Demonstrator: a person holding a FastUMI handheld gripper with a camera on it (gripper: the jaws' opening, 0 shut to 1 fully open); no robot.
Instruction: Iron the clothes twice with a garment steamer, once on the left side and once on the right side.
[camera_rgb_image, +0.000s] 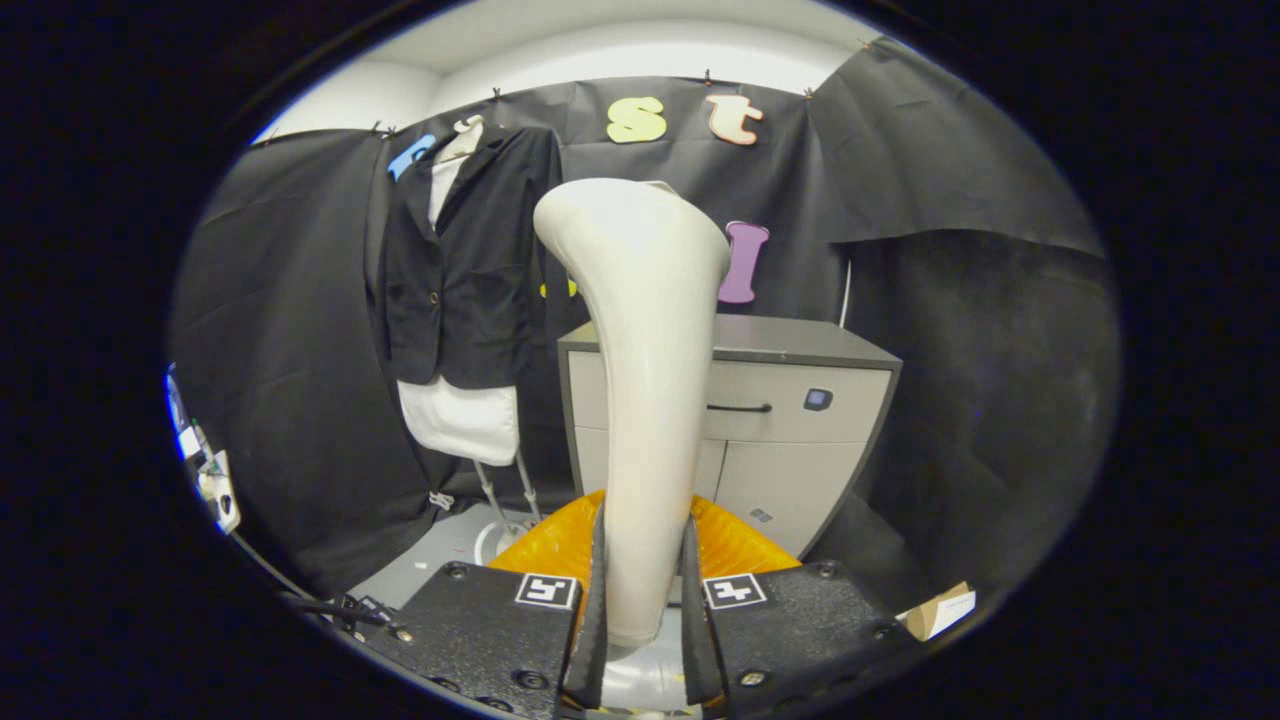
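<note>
Between claw (645, 600) fingers, steamer (645, 400) beside jacket (465, 260)

No readable text (markers only)

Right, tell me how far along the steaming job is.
Done: the gripper is shut on the cream plastic garment steamer, held upright between its fingers. In hand: carrying it toward the black blazer on the white mannequin, which hangs beyond the fingers, apart from the steamer head. Left: both passes, left side and right side.
</note>
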